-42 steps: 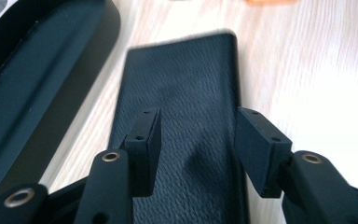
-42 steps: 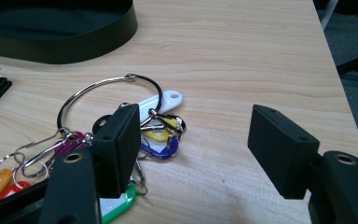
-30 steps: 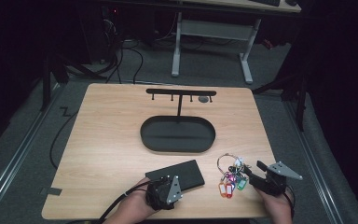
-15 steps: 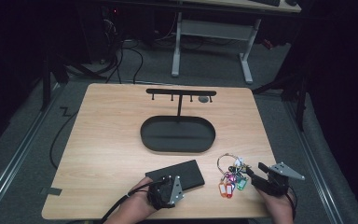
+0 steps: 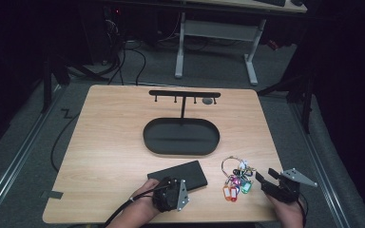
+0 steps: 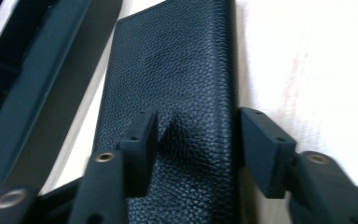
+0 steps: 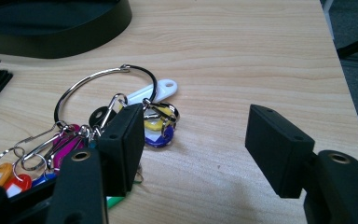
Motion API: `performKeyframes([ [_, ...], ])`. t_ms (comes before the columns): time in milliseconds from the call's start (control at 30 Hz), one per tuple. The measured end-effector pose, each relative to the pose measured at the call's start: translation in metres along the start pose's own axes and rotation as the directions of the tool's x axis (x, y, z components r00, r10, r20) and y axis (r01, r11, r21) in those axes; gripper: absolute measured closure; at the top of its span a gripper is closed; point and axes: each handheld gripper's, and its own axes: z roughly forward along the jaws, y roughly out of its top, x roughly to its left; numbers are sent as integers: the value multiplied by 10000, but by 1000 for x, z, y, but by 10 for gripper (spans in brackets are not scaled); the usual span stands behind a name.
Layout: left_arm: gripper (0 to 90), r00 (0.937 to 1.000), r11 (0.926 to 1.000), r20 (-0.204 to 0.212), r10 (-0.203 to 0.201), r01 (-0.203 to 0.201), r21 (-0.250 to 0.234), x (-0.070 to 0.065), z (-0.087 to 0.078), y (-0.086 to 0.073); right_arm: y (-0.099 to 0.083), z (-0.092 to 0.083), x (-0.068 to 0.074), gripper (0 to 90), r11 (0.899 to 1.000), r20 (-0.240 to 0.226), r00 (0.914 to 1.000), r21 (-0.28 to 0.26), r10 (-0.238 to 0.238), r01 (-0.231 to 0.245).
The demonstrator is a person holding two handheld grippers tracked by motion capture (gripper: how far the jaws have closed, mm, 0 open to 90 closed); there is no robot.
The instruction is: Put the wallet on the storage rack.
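Observation:
A black leather wallet (image 5: 178, 173) lies flat near the table's front edge. My left gripper (image 5: 169, 184) is open at the wallet's near end. In the left gripper view, the wallet (image 6: 177, 70) runs up between the jaws of my left gripper (image 6: 196, 135), one pad resting on the leather and the other beside its edge. To the right lies a metal key ring (image 5: 237, 176) with several coloured tags. My right gripper (image 5: 266, 175) is open just right of it. The key ring (image 7: 105, 88) touches the left jaw of my right gripper (image 7: 196, 135), with bare wood between the pads.
A black oval tray (image 5: 145, 137) with a T-shaped hook stand (image 5: 184, 94) sits at the table's middle back. Its rim (image 7: 74, 39) is beyond the keys. The table's right edge (image 5: 273, 152) is close to my right gripper. Cables lie on the floor at the left.

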Motion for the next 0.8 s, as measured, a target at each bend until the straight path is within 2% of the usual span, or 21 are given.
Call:
performKeyframes([
  [233, 554, 10000, 9999, -28, -37, 36, -122, 0, 0, -2, -1, -4, -5, 379, 9996, 59, 9997, -119, 251, -250],
  [433, 667, 9998, 9998, -110, 162, -164, -127, -2, -2, -1, 0, -1, -2, 378, 10000, -52, 10000, -59, 77, -78],
  [533, 714, 10000, 9993, -14, 2, -3, -361, -1, -4, -3, 0, 1, -2, 378, 10000, -83, 9999, -44, 69, -69],
  [667, 753, 10000, 9988, -80, -41, 38, -481, -1, -5, -4, 1, 2, -1, 378, 9999, -130, 9998, -4, 119, -119],
  [767, 766, 9997, 9980, -26, -259, 257, -574, 1, -6, -4, 1, 2, -1, 378, 9999, -162, 9998, -39, 107, -108],
  [800, 776, 9989, 9958, 33, -473, 474, -788, 4, -10, -5, 1, 2, -1, 378, 9999, -166, 9998, -52, 94, -95],
])
